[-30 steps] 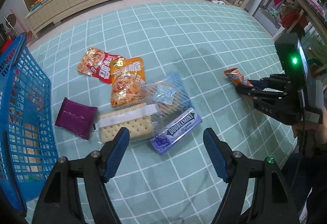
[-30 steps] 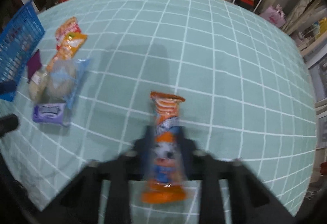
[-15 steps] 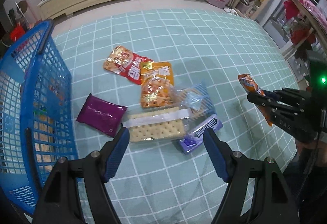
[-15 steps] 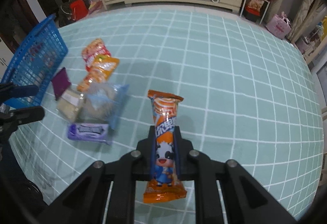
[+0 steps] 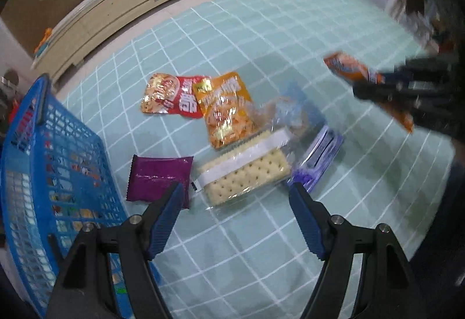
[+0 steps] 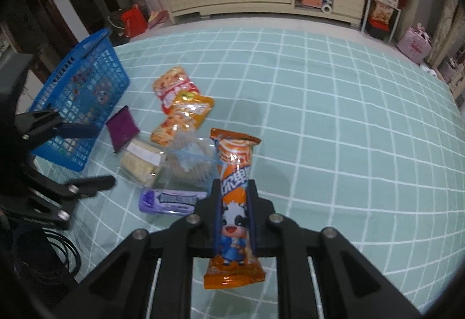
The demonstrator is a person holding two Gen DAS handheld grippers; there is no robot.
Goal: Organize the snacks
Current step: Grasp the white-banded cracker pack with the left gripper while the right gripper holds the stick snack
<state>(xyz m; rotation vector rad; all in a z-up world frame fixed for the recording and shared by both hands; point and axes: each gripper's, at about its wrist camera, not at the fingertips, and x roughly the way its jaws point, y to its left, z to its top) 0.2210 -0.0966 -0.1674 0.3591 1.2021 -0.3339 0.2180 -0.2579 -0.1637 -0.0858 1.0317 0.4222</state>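
So the whole thing sits on a teal checked mat [image 6: 334,121] on the floor. Biggest item is the blue basket [image 5: 43,173] at the mat's left edge, some packets already in it by the look of it. Next to it, toward the middle of the mat, is the loose pile: cracker pack [image 5: 244,173], orange chips [image 5: 226,109], red bag [image 5: 171,95], a clear bag [image 5: 293,112], purple pouch [image 5: 159,176] nearest the basket, and gum [image 5: 316,159] on the right side.

The right gripper [image 6: 234,202] has its jaws clamped on an orange bar [image 6: 234,202], held up off the mat, pinched around its middle with both crimped ends sticking out. I'd guess it's light and crinkly, slippery film, contents maybe crushable, so a mid-body hold makes sense.

The left gripper [image 5: 235,217] hangs over the crackers with jaws wide open, nothing in them. Those look brittle; I'd take the long sides.
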